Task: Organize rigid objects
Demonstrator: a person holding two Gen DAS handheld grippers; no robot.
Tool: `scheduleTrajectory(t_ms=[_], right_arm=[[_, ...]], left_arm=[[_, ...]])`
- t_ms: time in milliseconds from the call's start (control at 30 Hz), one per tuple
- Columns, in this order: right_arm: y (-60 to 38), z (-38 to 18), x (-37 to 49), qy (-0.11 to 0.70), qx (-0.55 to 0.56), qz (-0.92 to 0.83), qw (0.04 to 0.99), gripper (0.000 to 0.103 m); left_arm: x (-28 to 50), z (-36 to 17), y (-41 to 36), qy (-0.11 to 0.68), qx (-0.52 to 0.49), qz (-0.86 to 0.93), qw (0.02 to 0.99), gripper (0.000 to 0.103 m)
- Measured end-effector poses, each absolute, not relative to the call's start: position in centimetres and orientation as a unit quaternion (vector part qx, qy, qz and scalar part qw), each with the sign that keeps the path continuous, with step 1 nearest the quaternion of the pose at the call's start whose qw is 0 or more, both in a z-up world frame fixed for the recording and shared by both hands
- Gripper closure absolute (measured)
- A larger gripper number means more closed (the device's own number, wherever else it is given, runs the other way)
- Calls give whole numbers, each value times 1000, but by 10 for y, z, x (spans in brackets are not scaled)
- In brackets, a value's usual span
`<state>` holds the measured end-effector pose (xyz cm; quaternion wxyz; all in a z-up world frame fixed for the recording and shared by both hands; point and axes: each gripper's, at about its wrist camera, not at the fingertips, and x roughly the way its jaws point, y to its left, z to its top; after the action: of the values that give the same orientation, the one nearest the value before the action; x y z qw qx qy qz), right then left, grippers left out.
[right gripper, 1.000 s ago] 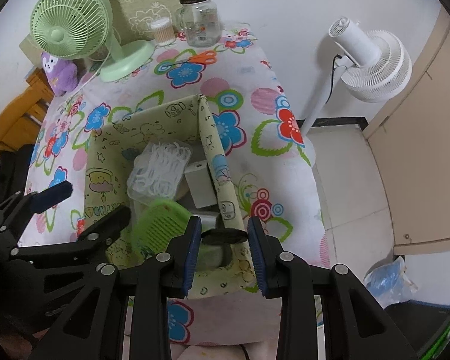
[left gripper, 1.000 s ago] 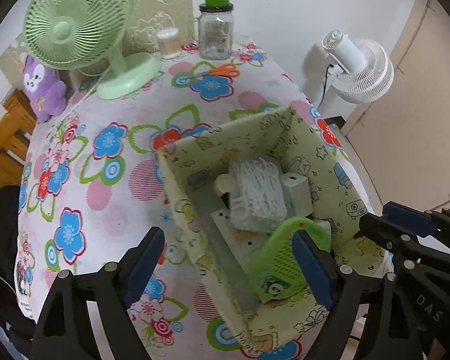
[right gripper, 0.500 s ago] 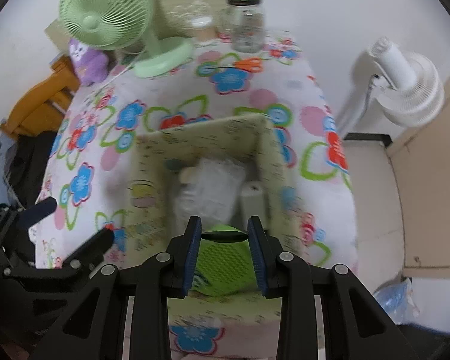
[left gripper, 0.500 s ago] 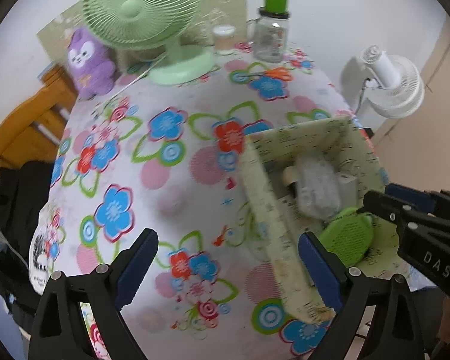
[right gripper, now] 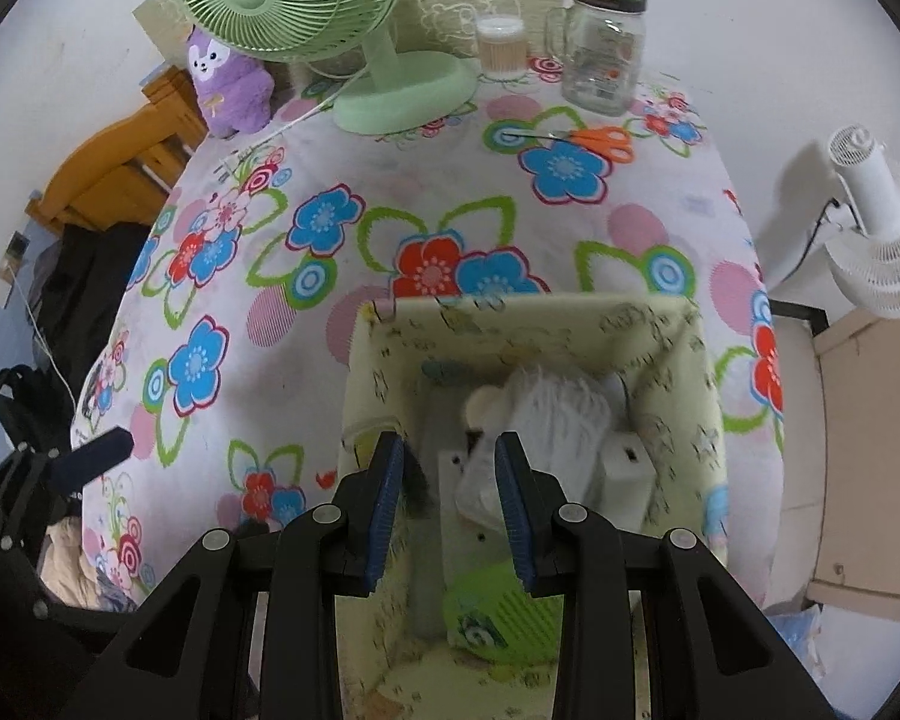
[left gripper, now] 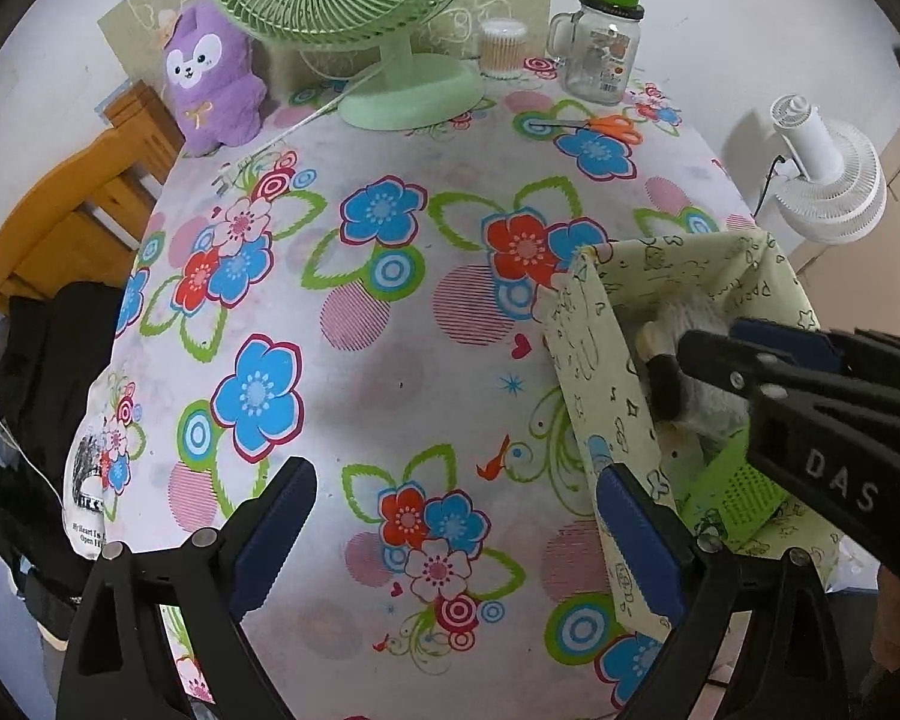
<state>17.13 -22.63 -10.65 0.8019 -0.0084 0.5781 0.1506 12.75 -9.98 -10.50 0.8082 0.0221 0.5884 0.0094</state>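
presently, my left hand-held gripper (left gripper: 450,531) stands spread wide, pointing steeply down over bare floral tabletop (left gripper: 390,324), nothing between its pads. the fabric storage box (left gripper: 594,372) lies just to its right, one pad close beside the box's near wall. my right hand-held gripper (right gripper: 450,504) is drawn in as far as it goes, a gap showing between the pads and nothing pinched; it hangs over the box interior (right gripper: 390,372). inside, below and ahead of its tips: a green perforated item (right gripper: 498,618), a white fluffy bundle (right gripper: 558,414) and a white block (right gripper: 624,474). far ahead of both: green desk fan (right gripper: 306,6), glass jar (right gripper: 603,66), orange scissors (right gripper: 600,138), purple plush (left gripper: 210,84).
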Motion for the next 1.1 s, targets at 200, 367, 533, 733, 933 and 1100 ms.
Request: scheduleTrajectory(t_ms=[200, 367, 533, 733, 933, 1100], right_arm=[[-214, -112, 188, 579, -11, 157, 800, 68], [-212, -112, 192, 576, -5, 156, 802, 64], [-223, -107, 185, 567, 11, 132, 813, 20], [-229, -100, 171, 561, 4, 108, 821, 13], [-228, -86, 149, 548, 1, 88, 832, 7], [-221, -72, 132, 534, -1, 77, 842, 7]], left_arm=[[138, -109, -95, 595, 18, 6, 804, 7], [144, -113, -92, 600, 18, -3, 800, 7], [146, -112, -90, 599, 20, -19, 801, 7], [141, -103, -85, 586, 20, -42, 809, 3], [130, -88, -78, 569, 26, -58, 820, 0], [116, -75, -63, 554, 26, -65, 830, 0]])
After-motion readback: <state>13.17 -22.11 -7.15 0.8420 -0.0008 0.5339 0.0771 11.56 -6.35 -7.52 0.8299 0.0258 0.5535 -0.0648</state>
